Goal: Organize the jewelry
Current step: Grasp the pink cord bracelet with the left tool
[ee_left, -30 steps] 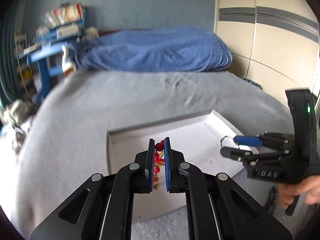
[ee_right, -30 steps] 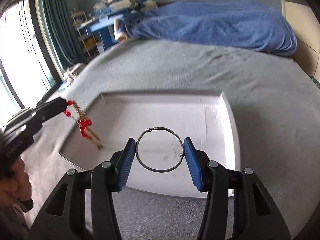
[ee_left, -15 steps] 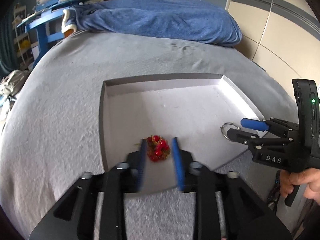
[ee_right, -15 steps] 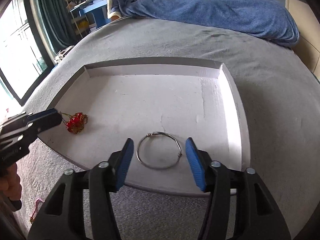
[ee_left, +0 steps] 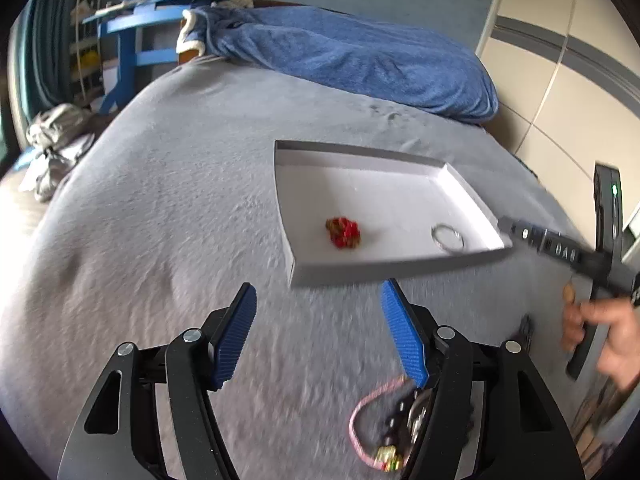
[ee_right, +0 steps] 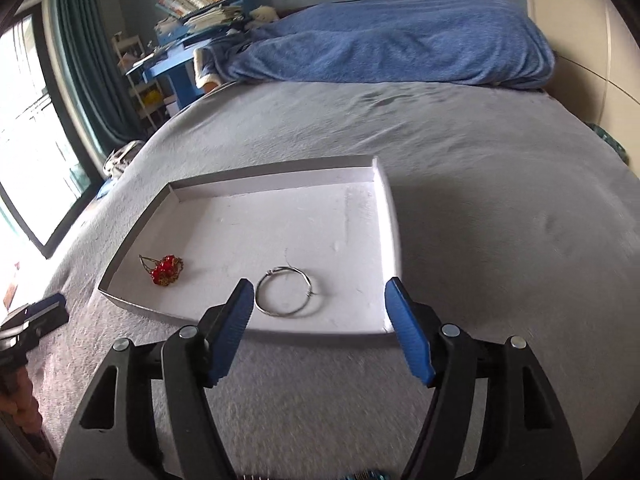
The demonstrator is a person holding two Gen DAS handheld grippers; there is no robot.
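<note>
A shallow white tray (ee_left: 460, 188) (ee_right: 388, 216) lies on the grey bed. Inside it rest a red-bead and gold piece (ee_left: 343, 233) (ee_right: 165, 270) and a silver wire bangle (ee_left: 448, 237) (ee_right: 285, 291). My left gripper (ee_left: 318, 322) hovers over the blanket in front of the tray, jaws opening, nothing between them. A pink cord bracelet with dark and gold parts (ee_left: 380, 424) lies under its right finger. My right gripper (ee_right: 320, 324) sits at the tray's near edge, jaws opening, behind the bangle and apart from it. A hand (ee_left: 608, 336) holds it in the left wrist view.
A blue blanket (ee_right: 392, 44) is heaped at the far end of the bed. A blue desk with books (ee_left: 144, 28) and shelves stand at the back left, with a window and curtain (ee_right: 76, 60) beside them. A pale wall (ee_left: 560, 92) runs along the right.
Both grippers have let go: the red-bead piece and the bangle now lie in the tray. Both have drawn back toward the tray's near side, the left one out over the blanket.
</note>
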